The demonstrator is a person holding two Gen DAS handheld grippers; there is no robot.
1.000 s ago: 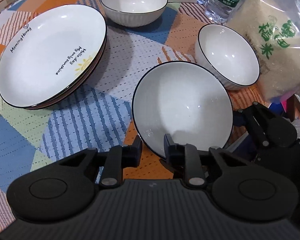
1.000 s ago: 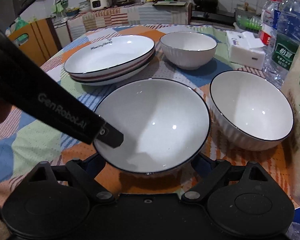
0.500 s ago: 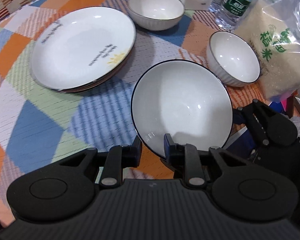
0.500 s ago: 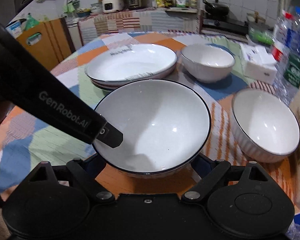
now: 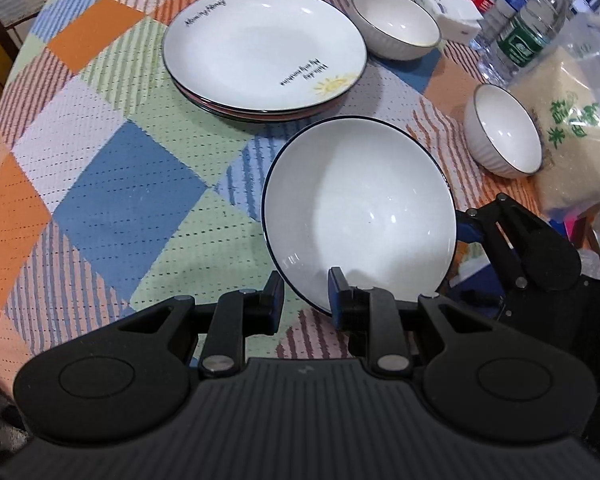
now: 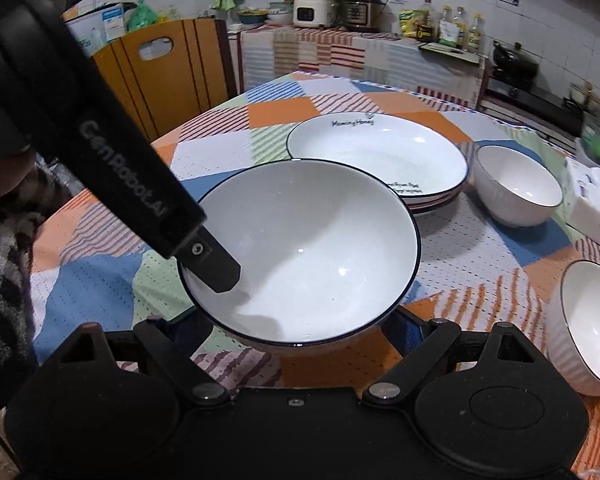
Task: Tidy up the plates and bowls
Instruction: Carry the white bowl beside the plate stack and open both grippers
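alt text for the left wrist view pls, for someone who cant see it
The left gripper pinches the near rim of a large white bowl, held tilted above a patchwork tablecloth, with the right gripper at the bowl's far side. Behind sit a stack of plates, two smaller bowls, water bottles and a bag of rice.

Readable text: plate lettering, gripper brand, rice bag characters

Top plate point(image 5: 264, 46) of the stack: "Morning Honey" at far rim, "Hello day / My only sunshine" beside a yellow sun drawing at near rim; "Morning Honey" also legible in the right wrist view point(image 6: 376, 148). Left gripper finger point(image 6: 208, 258), inside the bowl rim: its black arm carries "GenRobot.AI" in grey. Rice bag point(image 5: 572, 120): large green Chinese characters, one reads 米. Green bottle label point(image 5: 520, 42): white print, too small to read
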